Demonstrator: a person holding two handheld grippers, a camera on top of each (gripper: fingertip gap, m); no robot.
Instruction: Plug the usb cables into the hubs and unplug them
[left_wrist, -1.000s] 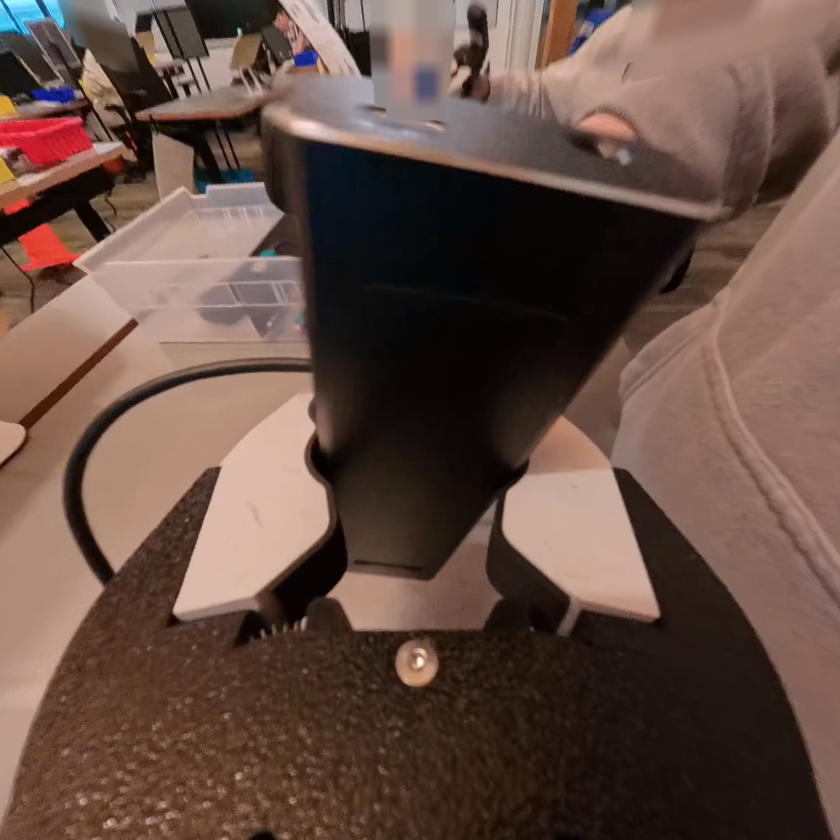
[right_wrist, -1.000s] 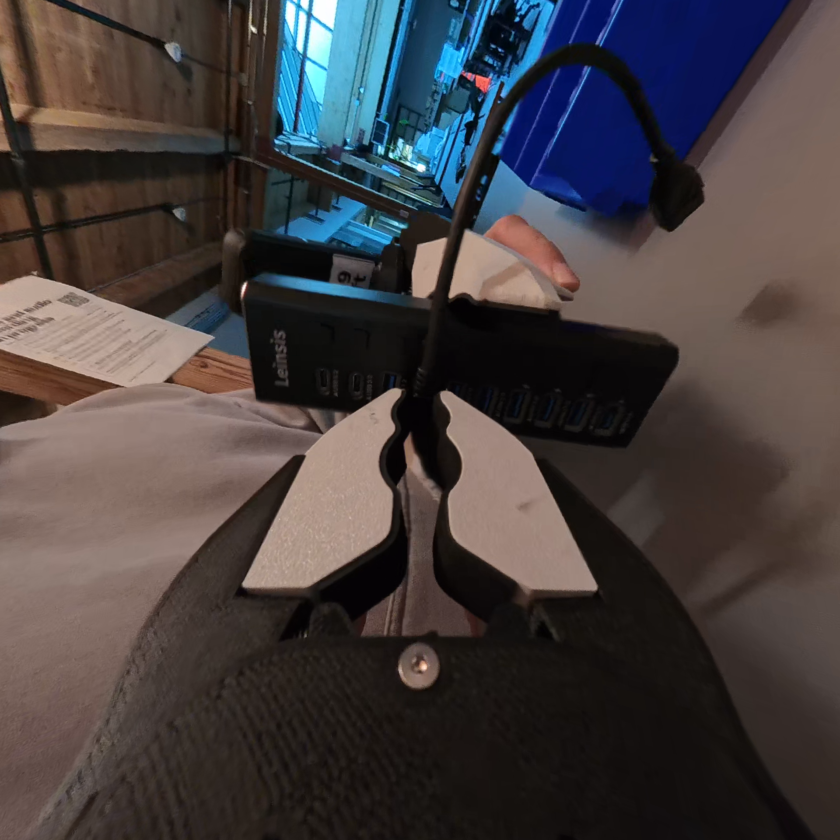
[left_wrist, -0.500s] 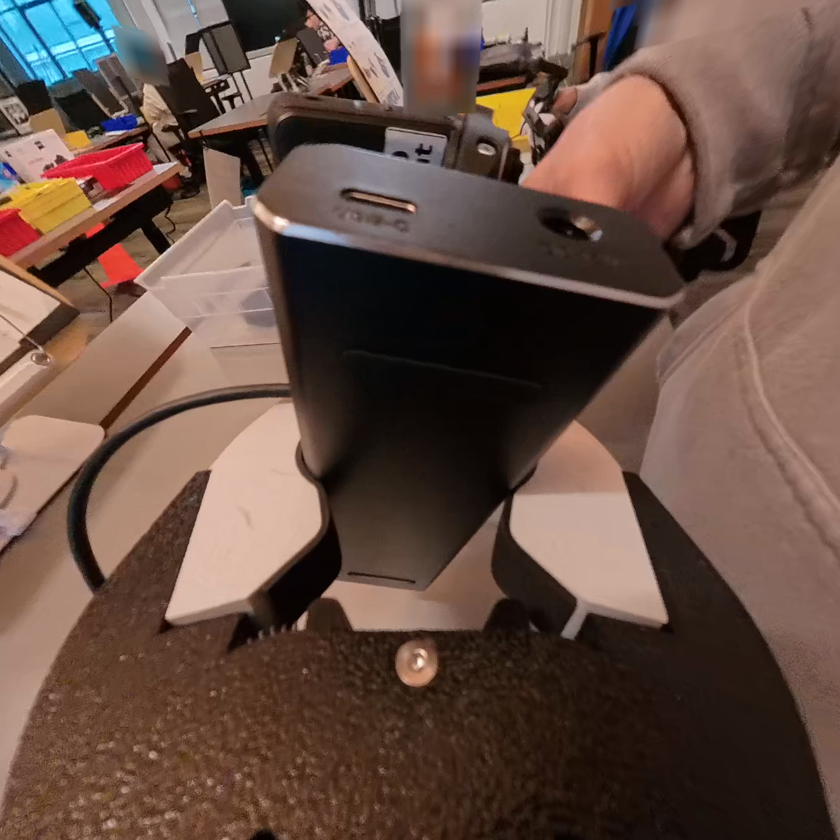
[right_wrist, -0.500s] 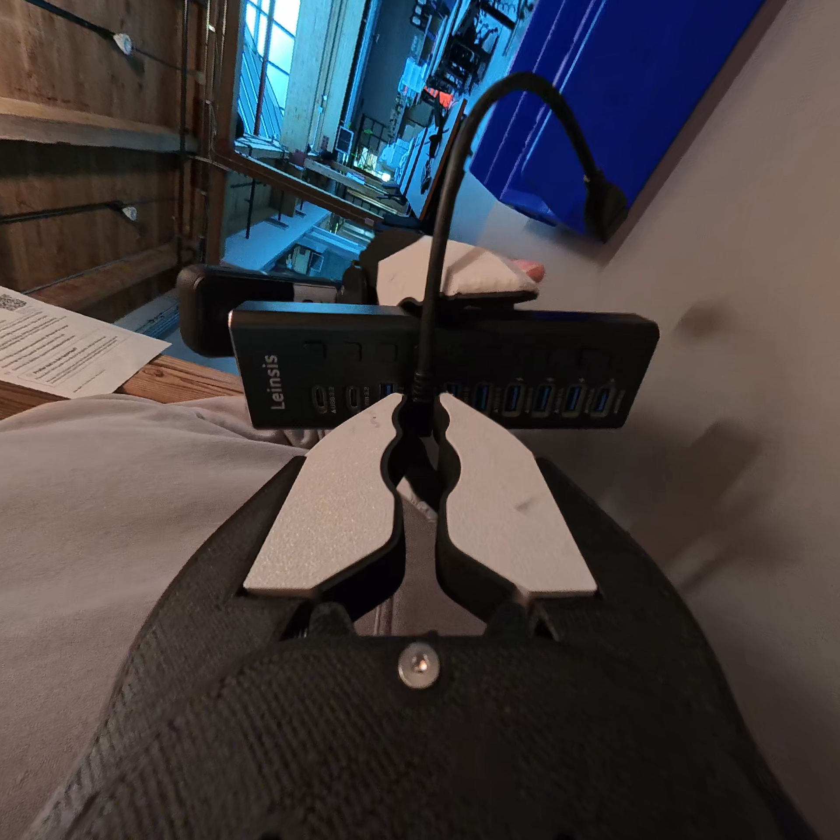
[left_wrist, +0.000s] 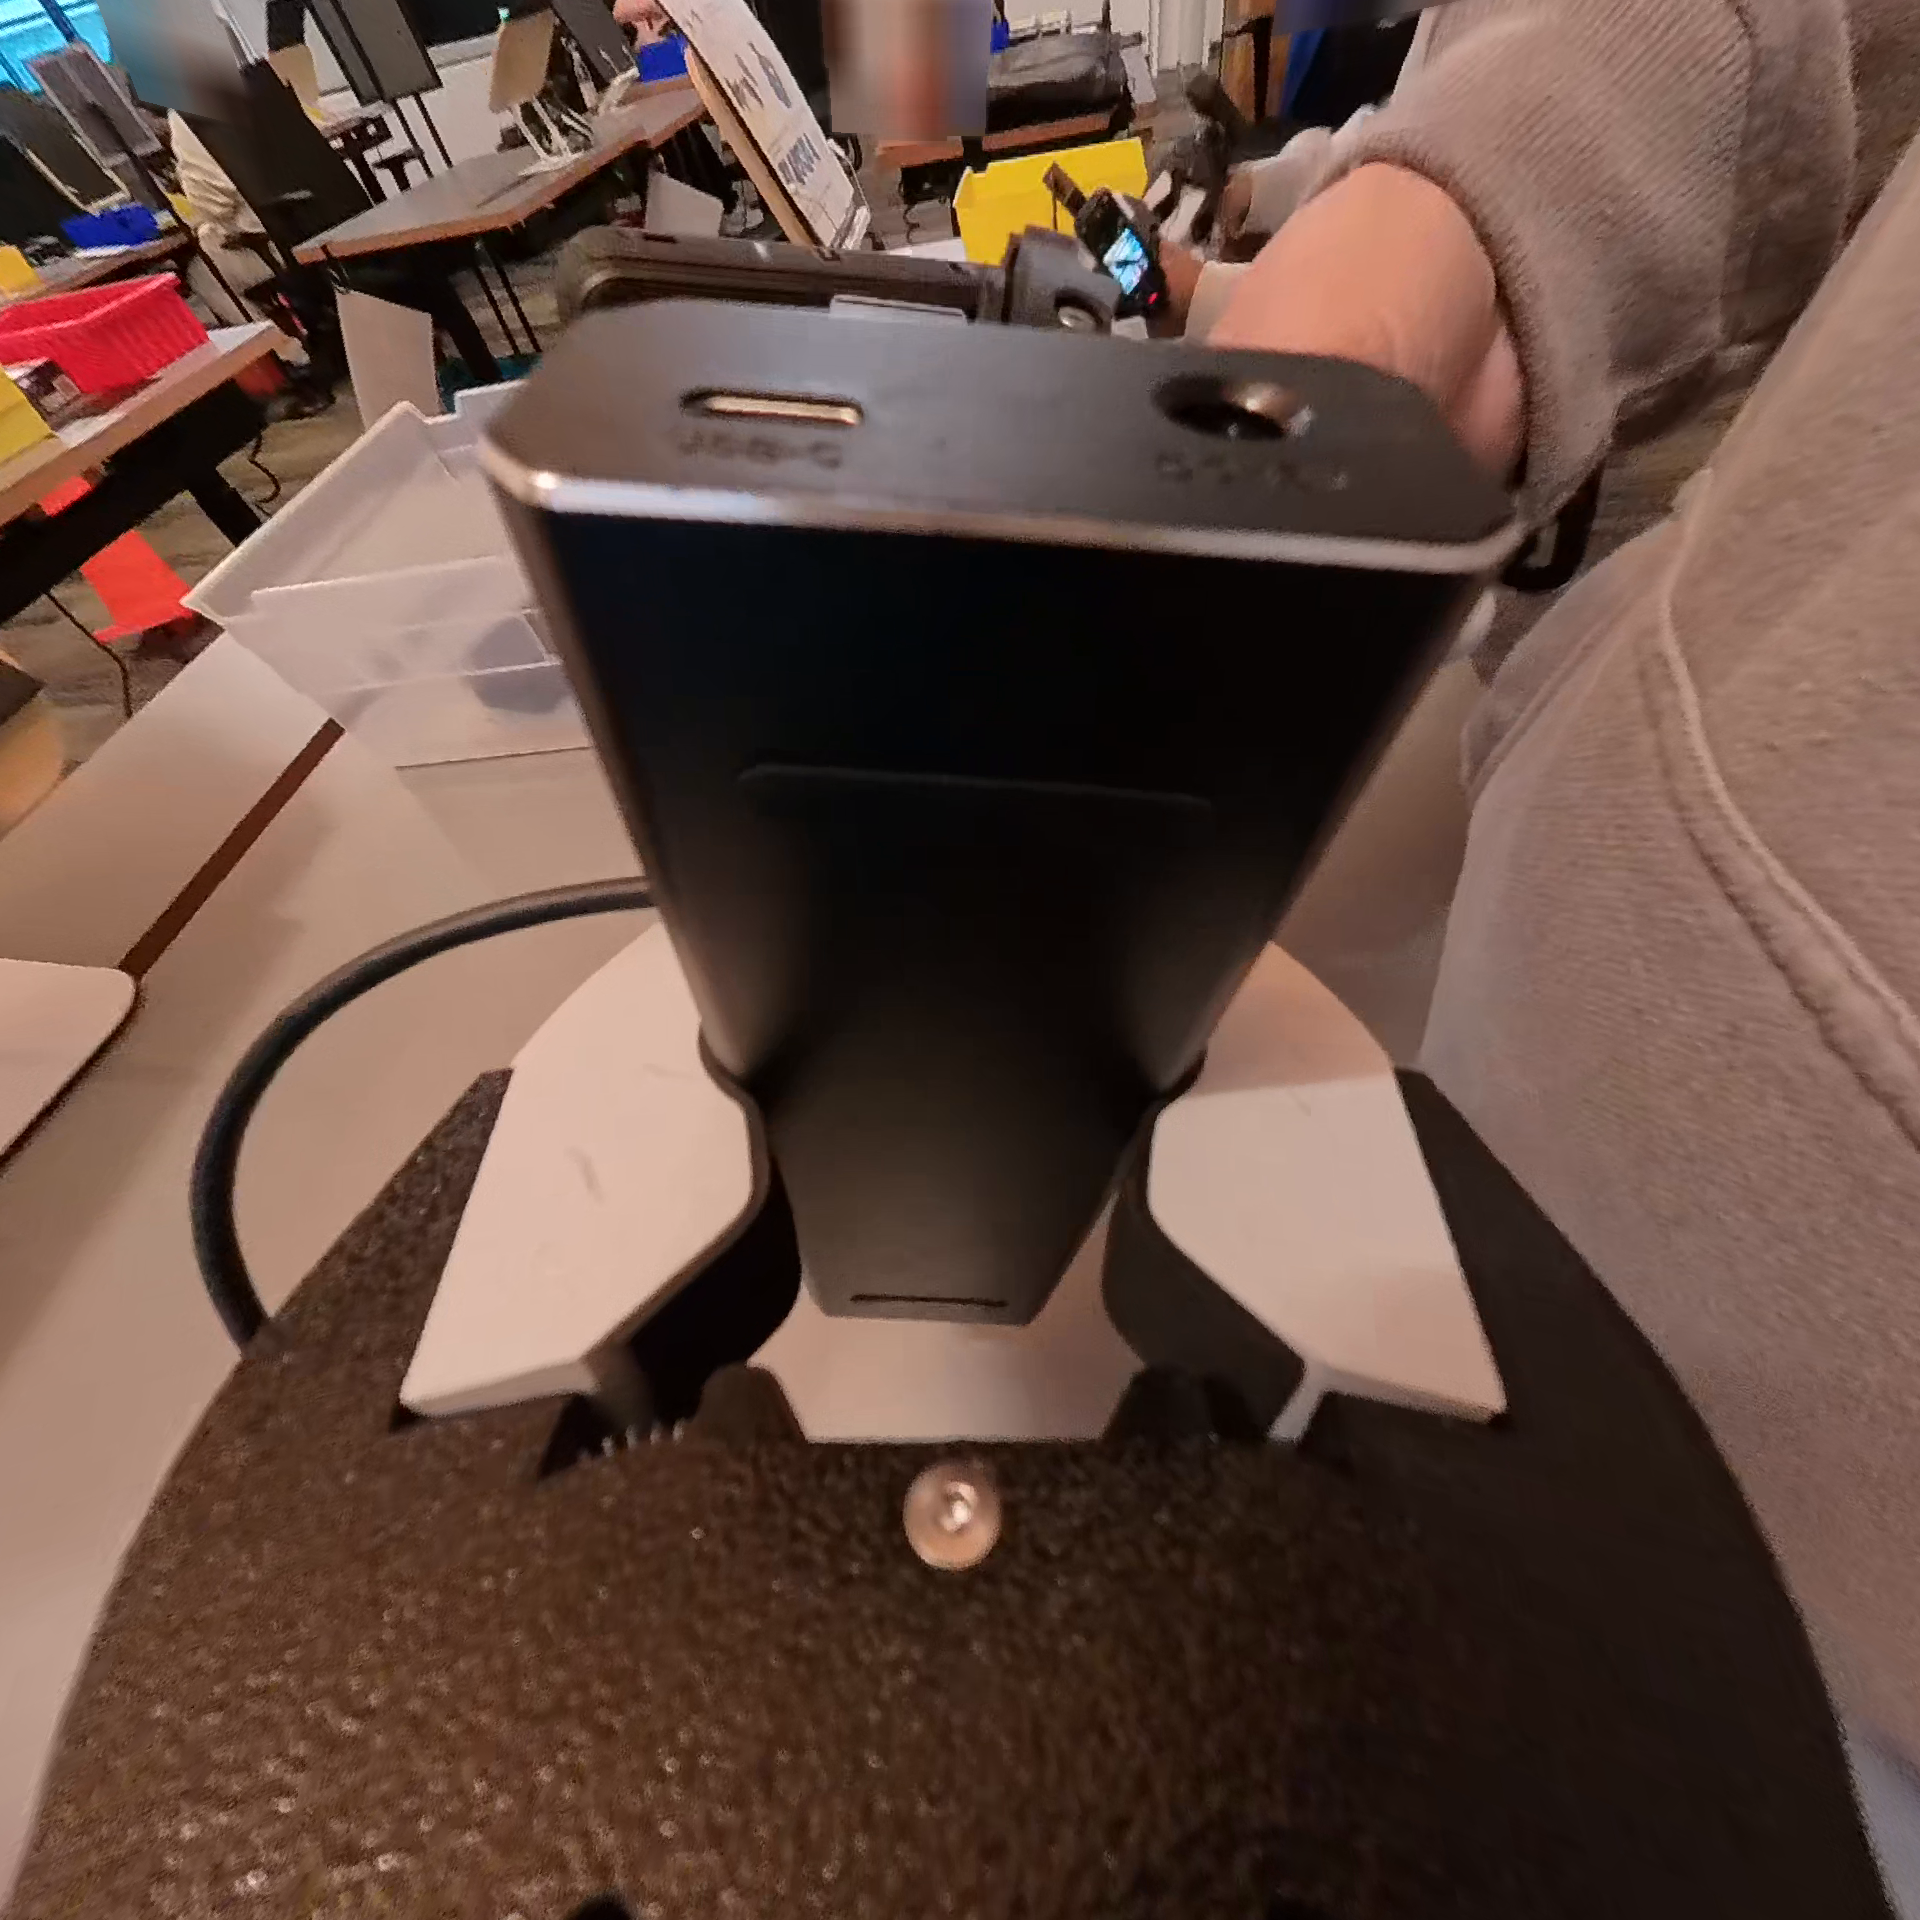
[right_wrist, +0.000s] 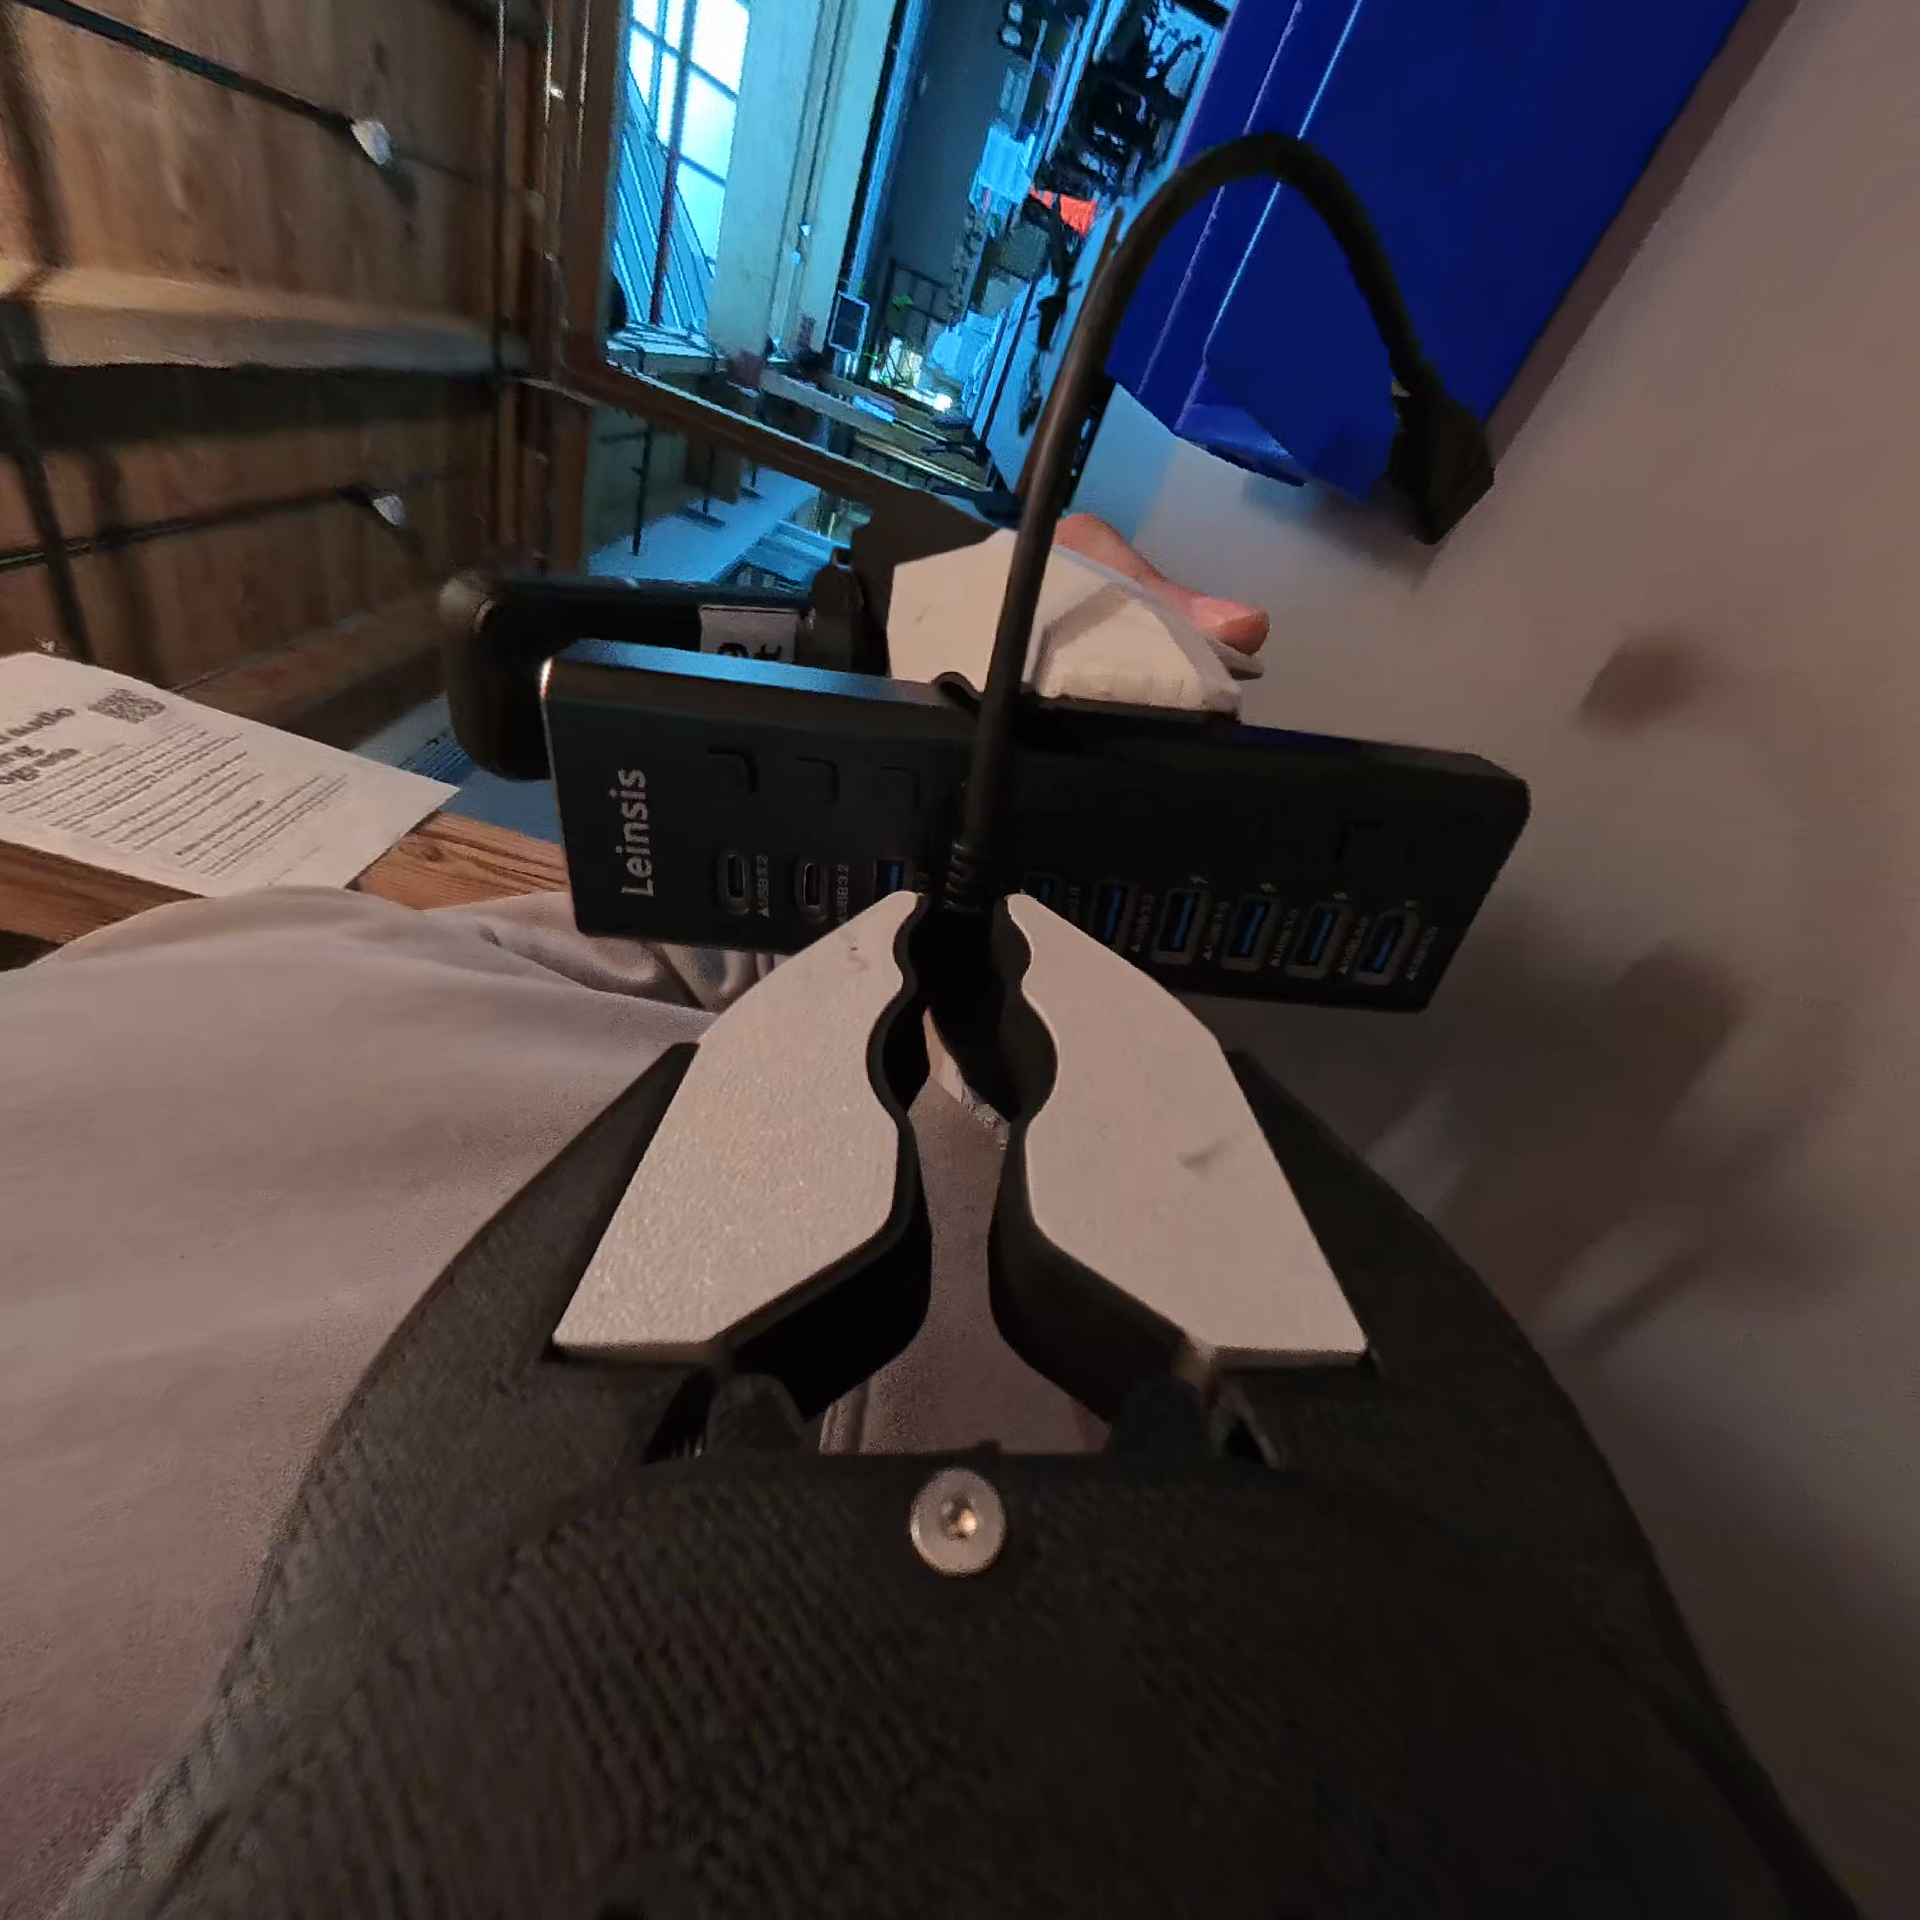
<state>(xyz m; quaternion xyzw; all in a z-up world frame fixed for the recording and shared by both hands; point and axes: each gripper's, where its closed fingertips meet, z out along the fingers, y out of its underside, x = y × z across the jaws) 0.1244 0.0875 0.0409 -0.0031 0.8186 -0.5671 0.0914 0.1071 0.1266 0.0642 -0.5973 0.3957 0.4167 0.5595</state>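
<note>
My left gripper (left_wrist: 951, 1060) is shut on a black USB hub (left_wrist: 987, 727) and holds it in the air, end face with a small oval port and a round socket toward the camera. In the right wrist view the hub (right_wrist: 1195, 831) lies crosswise with its row of blue ports facing me. My right gripper (right_wrist: 961, 920) is shut on the black plug of a USB cable (right_wrist: 1039, 499), right at the port row. Whether the plug is seated is hidden by the fingers. The cable loops up and ends in a free black connector (right_wrist: 1439, 457). It also shows in the left wrist view (left_wrist: 312, 1039).
A clear plastic bin (left_wrist: 416, 623) stands on the pale table (left_wrist: 208, 831) beyond the hub. The person's grey sleeve (left_wrist: 1714, 935) fills the right side. A blue bin (right_wrist: 1455, 208) and a printed sheet (right_wrist: 187, 779) on a wooden ledge lie behind the hub.
The hub has tilted so its end face now shows to the left wrist camera. In the right wrist view the hub has levelled and come closer to the plug.
</note>
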